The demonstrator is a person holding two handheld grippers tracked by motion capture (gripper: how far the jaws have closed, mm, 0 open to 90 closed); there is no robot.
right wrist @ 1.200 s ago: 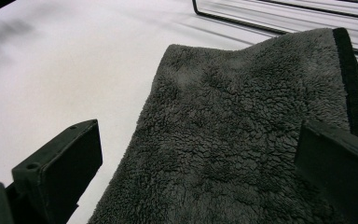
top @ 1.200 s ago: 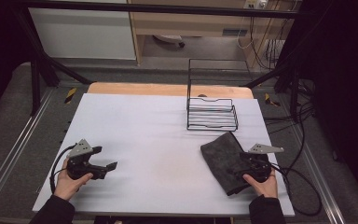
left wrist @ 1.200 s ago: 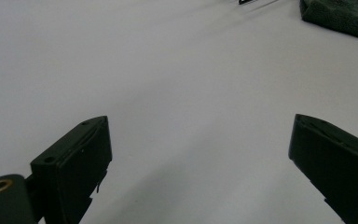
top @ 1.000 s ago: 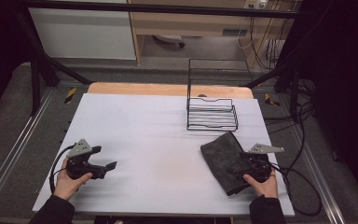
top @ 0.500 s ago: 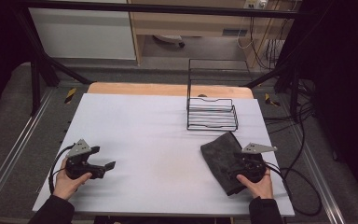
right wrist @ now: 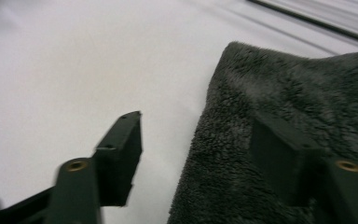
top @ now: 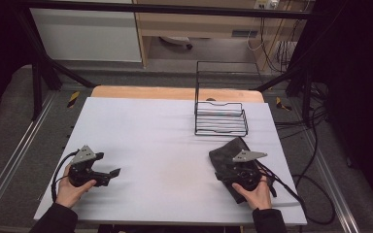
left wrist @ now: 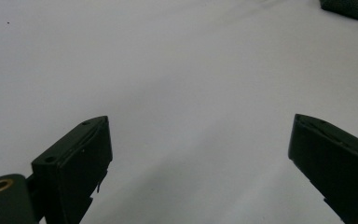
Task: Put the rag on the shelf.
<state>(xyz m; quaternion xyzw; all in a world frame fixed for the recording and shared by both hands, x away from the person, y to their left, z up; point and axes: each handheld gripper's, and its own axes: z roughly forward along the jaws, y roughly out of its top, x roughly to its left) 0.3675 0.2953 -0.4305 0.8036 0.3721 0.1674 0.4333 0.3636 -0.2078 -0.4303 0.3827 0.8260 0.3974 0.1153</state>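
A dark grey fluffy cloth (top: 225, 158) lies folded on the white table at the front right. My right gripper (top: 228, 171) hovers over it, open, one jaw above bare table and the other above the pile. Its own view shows the cloth (right wrist: 279, 107) with its left edge running between the two jaws of the right gripper (right wrist: 200, 140). My left gripper (top: 112, 173) rests at the front left, open, pointing right toward the middle. In its own view the left gripper (left wrist: 200, 144) has only white table between its jaws, and a corner of the cloth (left wrist: 352, 8) sits far off.
A black wire basket (top: 221, 119) with a tall back frame stands on the table (top: 155, 131) behind the cloth. Cables (top: 301, 189) trail off the table's right edge. A wooden strip (top: 175, 92) runs along the far edge.
My right gripper has shifted left and forward over the cloth, turning so its jaws straddle the cloth's left edge. The left gripper has barely moved.
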